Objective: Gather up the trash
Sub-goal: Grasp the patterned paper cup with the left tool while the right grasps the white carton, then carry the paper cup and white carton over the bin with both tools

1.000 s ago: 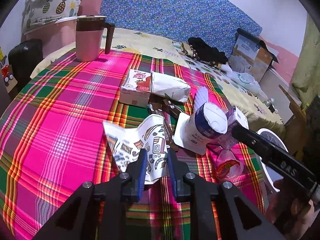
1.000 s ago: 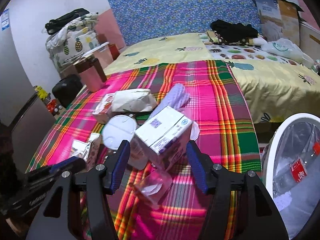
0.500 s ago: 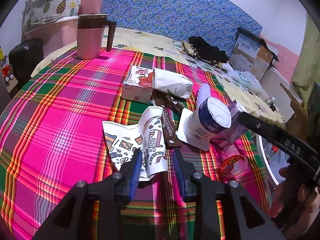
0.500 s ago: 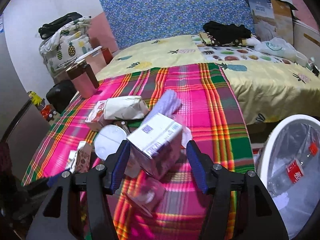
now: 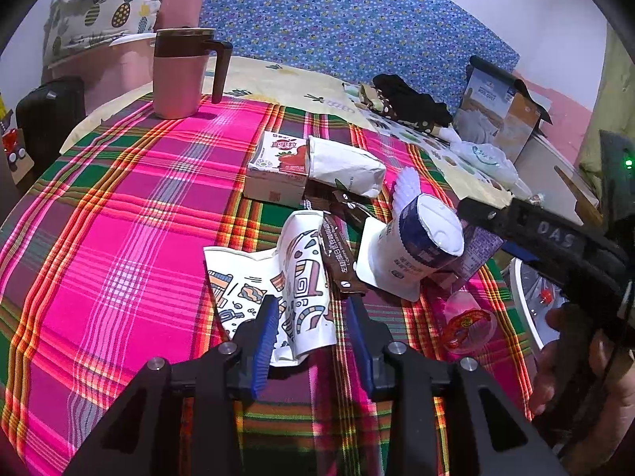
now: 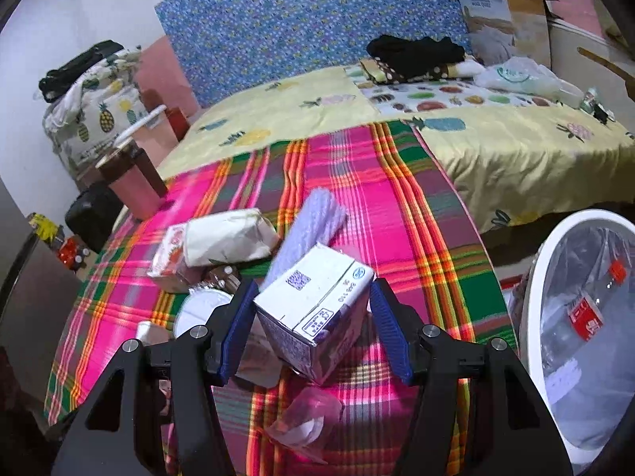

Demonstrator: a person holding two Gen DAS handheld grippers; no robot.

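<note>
Trash lies heaped on the plaid cloth (image 5: 119, 238). My left gripper (image 5: 313, 341) is open, its jaws either side of a patterned paper bag (image 5: 293, 289) lying flat. A brown snack wrapper (image 5: 337, 254) and a white-and-blue pouch (image 5: 420, 250) lie beside it. My right gripper (image 6: 313, 329) is shut on a purple-and-white milk carton (image 6: 317, 309), held tilted above the cloth; it also shows in the left wrist view (image 5: 476, 250). A crumpled pink plastic cup (image 6: 305, 420) lies under it. A white trash bin (image 6: 532, 317) with a clear liner stands at the right.
A red-and-white juice carton (image 5: 274, 166) and a white paper bag (image 5: 341, 166) lie further back. A pink mug (image 5: 178, 75) stands at the far left corner. A purple ridged item (image 6: 313, 222) lies behind the milk carton. Yellow bedding (image 6: 496, 142) lies beyond.
My left gripper has opened and drawn back a little from the paper bag. My right gripper has lifted the milk carton and carried it rightwards towards the bin.
</note>
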